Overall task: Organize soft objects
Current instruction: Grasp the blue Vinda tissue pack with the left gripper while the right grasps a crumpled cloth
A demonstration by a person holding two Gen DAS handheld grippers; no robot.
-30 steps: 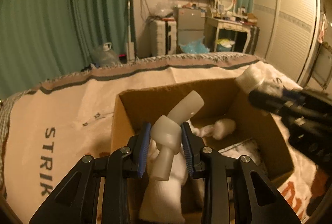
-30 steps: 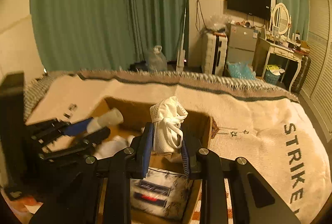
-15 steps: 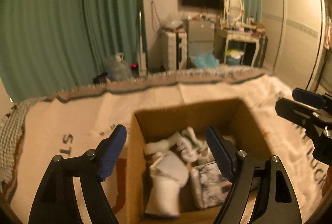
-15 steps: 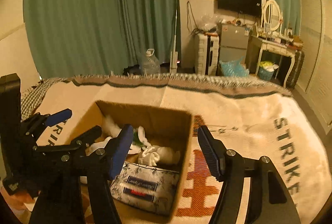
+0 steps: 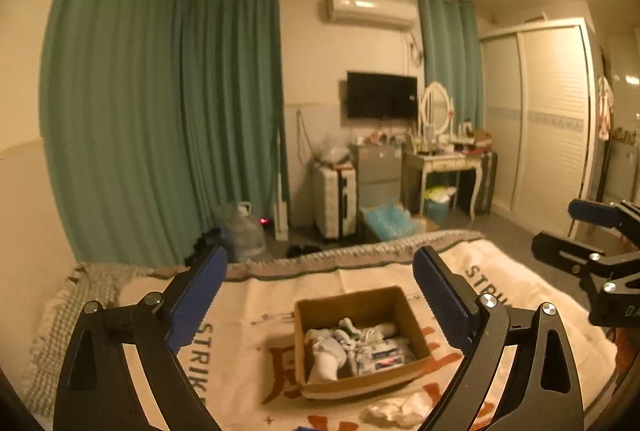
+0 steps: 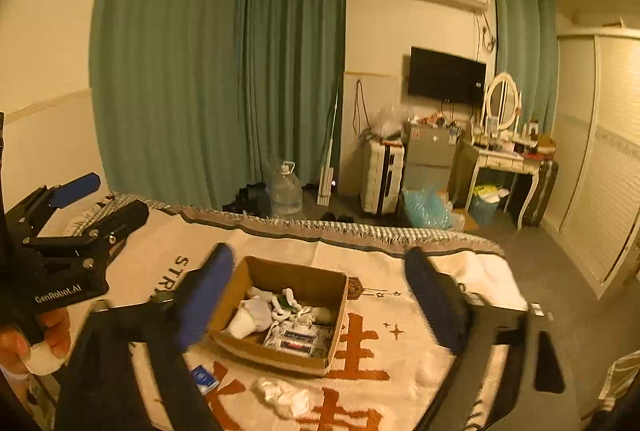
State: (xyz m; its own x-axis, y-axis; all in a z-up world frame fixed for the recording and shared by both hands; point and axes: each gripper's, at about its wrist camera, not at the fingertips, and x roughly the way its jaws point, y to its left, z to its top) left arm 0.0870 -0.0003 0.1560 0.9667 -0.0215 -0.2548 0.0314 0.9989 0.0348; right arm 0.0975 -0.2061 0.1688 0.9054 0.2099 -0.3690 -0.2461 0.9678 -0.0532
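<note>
A brown cardboard box [image 5: 416,327] [image 6: 338,315] sits on the printed bed blanket. In it lie white socks [image 5: 326,351] [image 6: 250,315] and a patterned tissue pack [image 5: 380,353] [image 6: 298,339]. A loose white sock [image 5: 400,407] [image 6: 284,397] lies on the blanket in front of the box. High above and behind the box, my left gripper [image 5: 320,271] [image 6: 116,195] has its jaws opening with nothing between them. My right gripper [image 6: 318,257] [image 5: 558,227] is at the same height, its jaws also opening and empty.
The cream blanket [image 6: 400,343] with orange characters covers the bed. A small blue packet [image 6: 204,377] lies left of the loose sock. A hand [image 6: 48,335] grips the left gripper's handle. Beyond the bed stand green curtains [image 5: 224,119], a suitcase [image 5: 334,203], a dressing table [image 6: 500,159] and a wardrobe [image 5: 548,119].
Both grippers let go of their white soft items, which now lie in the box. Both opened wide and rose up and back, so the box looks small and far below.
</note>
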